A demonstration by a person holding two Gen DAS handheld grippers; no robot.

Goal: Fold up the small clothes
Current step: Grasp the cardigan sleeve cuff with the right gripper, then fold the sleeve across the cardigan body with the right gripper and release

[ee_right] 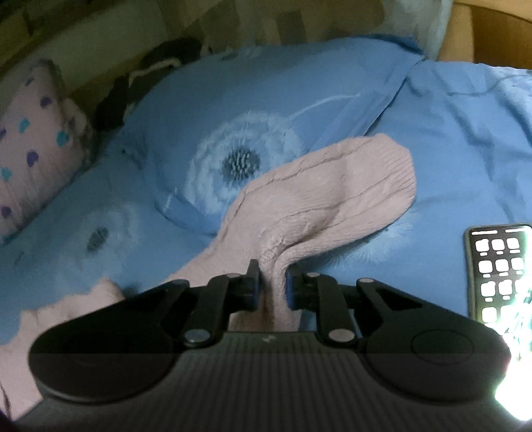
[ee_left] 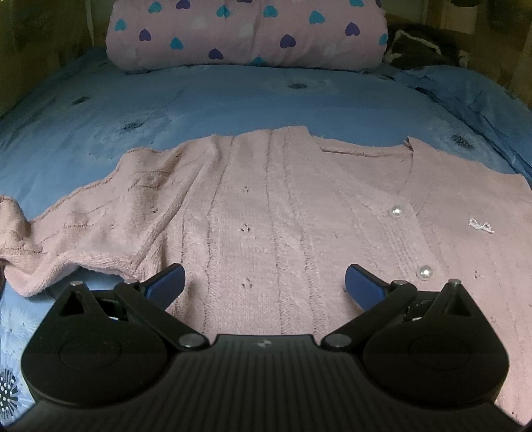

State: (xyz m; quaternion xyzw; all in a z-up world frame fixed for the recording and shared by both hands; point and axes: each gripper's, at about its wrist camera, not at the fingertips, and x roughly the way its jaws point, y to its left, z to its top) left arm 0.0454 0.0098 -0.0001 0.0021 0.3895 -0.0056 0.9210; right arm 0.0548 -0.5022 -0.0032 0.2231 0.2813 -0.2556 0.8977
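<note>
Left wrist view: pink knit cardigan (ee_left: 266,212) spread flat and front-up over the lower half of the frame on the blue bedspread (ee_left: 232,99), body unfolded, one sleeve (ee_left: 50,232) trailing to the left edge, rumpled and not laid in; left gripper (ee_left: 265,282) poised over the lower middle of the garment, jaws spread wide, nothing between them; two pearl buttons (ee_left: 395,211) at centre right; small silver script emblem (ee_left: 481,230) at far right, too small to read; heart-print pillow (ee_left: 246,30) across the top. Right wrist view: right gripper (ee_right: 272,285) at lower centre, jaws clenched on the other sleeve (ee_right: 332,196), pinched knit bunched between the pads, cuff end raised and flopping toward centre right above the blue bedspread; lit phone (ee_right: 498,272) at the right edge, screen showing rows of white tiles, no legible text. Judged from both views: folding barely begun, first sleeve merely gripped and not yet laid across the body; second sleeve and body folds all left.
</note>
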